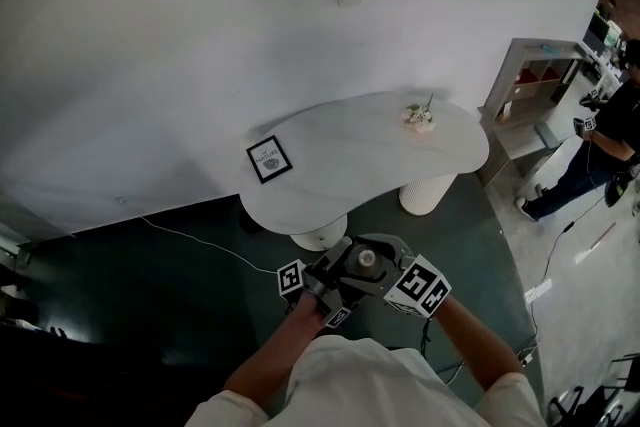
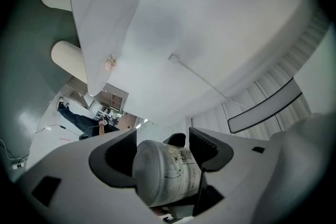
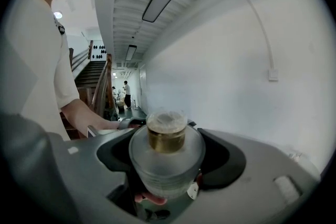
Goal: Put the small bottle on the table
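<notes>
The small bottle (image 1: 366, 259) is held in front of the person's chest, well short of the table (image 1: 350, 160). The left gripper (image 2: 164, 152) is closed on its base end, and the right gripper (image 3: 167, 157), jaws wide, hugs its body at the gold-necked cap end. As I see it, one gripper ought to let go cleanly first, then the other should carry the bottle forward, bring it upright and lower it until the base sits flat. The bare middle of the top looks the safest spot, between the framed picture (image 1: 269, 159) and the little flowers (image 1: 420, 117) and back from the curved near edge. The floor between person and table is open, apart from a thin cable (image 1: 190, 240) off to the left
</notes>
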A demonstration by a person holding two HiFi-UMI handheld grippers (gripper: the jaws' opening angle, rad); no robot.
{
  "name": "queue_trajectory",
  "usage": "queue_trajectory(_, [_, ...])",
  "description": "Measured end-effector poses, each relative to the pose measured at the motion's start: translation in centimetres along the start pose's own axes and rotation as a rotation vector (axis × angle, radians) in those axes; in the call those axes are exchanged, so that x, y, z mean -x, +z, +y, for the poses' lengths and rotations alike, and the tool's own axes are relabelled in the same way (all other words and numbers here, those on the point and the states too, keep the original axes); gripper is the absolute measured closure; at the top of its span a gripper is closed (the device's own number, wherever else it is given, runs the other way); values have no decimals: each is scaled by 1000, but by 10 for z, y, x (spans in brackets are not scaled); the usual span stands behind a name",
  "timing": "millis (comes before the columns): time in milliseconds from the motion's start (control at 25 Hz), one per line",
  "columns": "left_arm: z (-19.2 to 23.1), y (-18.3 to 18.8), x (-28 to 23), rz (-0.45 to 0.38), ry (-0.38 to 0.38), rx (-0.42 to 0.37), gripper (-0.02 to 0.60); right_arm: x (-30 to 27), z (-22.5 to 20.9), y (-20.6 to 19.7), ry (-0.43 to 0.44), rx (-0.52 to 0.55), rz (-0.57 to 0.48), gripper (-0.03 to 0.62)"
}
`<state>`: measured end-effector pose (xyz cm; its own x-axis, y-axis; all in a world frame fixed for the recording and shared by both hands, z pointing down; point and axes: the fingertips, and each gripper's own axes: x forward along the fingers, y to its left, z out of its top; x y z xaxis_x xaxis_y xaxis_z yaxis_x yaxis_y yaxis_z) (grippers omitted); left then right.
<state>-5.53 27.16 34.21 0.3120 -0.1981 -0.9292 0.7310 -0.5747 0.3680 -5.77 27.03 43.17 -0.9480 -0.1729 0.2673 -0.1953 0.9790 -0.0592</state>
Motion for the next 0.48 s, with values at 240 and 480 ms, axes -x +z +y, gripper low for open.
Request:
queue_trajectory(240, [8,54,7,-11,7,28,284,-37,-38,5,-20,-23,7,244])
queue_trajectory(480, [17,97,10,-5,6,66,284,-63,-72,10,-56,-33,8,244])
